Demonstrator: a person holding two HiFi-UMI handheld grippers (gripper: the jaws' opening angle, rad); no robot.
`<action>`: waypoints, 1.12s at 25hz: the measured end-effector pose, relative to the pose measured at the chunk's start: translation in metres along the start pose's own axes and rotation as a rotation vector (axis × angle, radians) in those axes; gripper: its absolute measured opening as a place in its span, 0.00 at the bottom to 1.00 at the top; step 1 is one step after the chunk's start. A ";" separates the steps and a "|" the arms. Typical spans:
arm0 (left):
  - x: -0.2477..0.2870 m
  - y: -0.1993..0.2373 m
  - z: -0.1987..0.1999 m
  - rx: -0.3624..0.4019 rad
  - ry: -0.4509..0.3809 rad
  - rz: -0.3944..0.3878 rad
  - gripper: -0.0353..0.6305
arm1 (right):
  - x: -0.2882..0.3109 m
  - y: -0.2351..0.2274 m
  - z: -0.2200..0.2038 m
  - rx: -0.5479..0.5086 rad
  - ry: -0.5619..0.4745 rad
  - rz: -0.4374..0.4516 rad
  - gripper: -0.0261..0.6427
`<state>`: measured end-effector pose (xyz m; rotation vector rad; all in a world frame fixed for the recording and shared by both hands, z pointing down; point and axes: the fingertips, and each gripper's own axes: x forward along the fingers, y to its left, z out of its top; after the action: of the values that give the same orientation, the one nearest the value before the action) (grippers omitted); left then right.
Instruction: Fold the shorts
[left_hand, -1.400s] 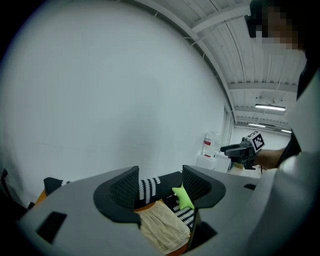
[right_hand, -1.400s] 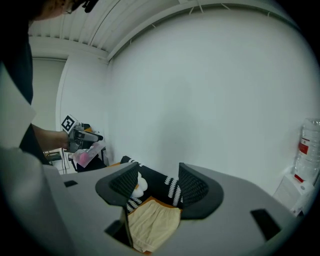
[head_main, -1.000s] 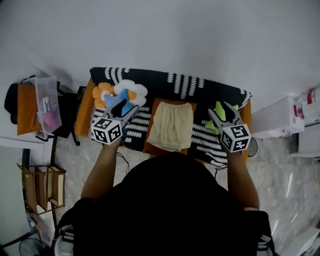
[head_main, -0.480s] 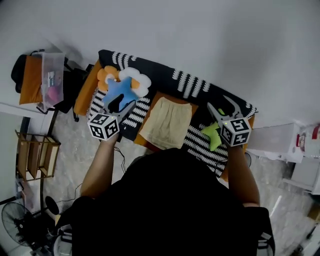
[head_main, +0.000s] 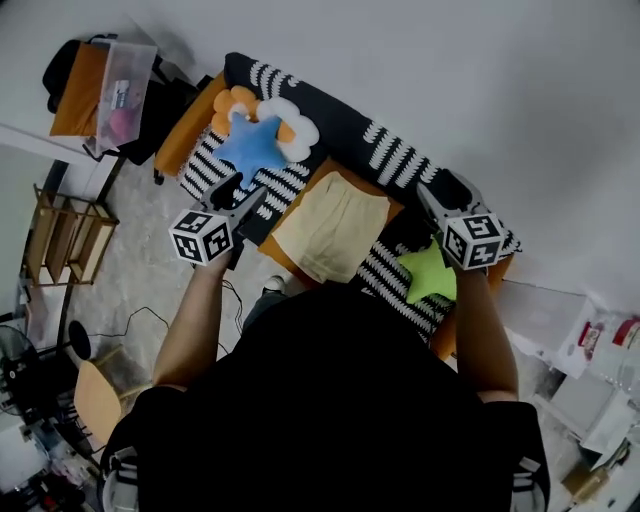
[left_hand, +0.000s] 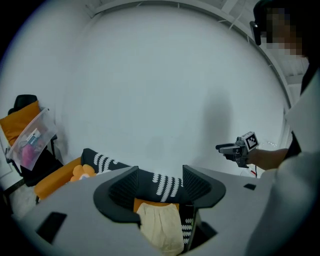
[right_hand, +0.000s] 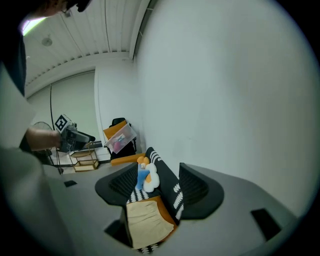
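The cream shorts (head_main: 333, 225) lie flat on an orange cushion (head_main: 283, 258) in the middle of a sofa with a black-and-white cover (head_main: 395, 160). My left gripper (head_main: 243, 192) hovers above the sofa to the left of the shorts, open and empty. Above the sofa's right end my right gripper (head_main: 443, 192) is held in the air, also open with nothing in it. The left gripper view has the shorts (left_hand: 160, 230) low between that gripper's (left_hand: 160, 187) spread jaws. In the right gripper view the shorts (right_hand: 145, 222) lie below the open gripper (right_hand: 157, 187).
A blue star pillow (head_main: 250, 145) with orange and white pillows lies at the sofa's left end. A green star pillow (head_main: 428, 272) lies at its right. A chair with a clear plastic box (head_main: 115, 95), a wooden rack (head_main: 65, 235) and white boxes (head_main: 600, 340) stand around.
The head view has swung, tilting the sofa in the picture. My right gripper has moved from over the green pillow toward the sofa's back. The left gripper shifted slightly. Both stay open and empty.
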<state>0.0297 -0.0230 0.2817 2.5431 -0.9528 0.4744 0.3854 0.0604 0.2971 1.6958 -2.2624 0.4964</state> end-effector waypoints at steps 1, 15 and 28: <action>-0.003 0.001 -0.006 -0.013 0.004 0.017 0.49 | 0.005 -0.002 -0.002 -0.005 0.009 0.014 0.44; -0.060 0.069 -0.071 -0.122 0.085 0.183 0.49 | 0.100 0.034 -0.037 -0.177 0.197 0.197 0.45; -0.019 0.163 -0.188 -0.238 0.296 0.141 0.49 | 0.207 0.038 -0.126 -0.351 0.471 0.220 0.43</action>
<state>-0.1271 -0.0397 0.4745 2.1311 -1.0126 0.7095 0.2923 -0.0554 0.4919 1.0400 -2.0427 0.4527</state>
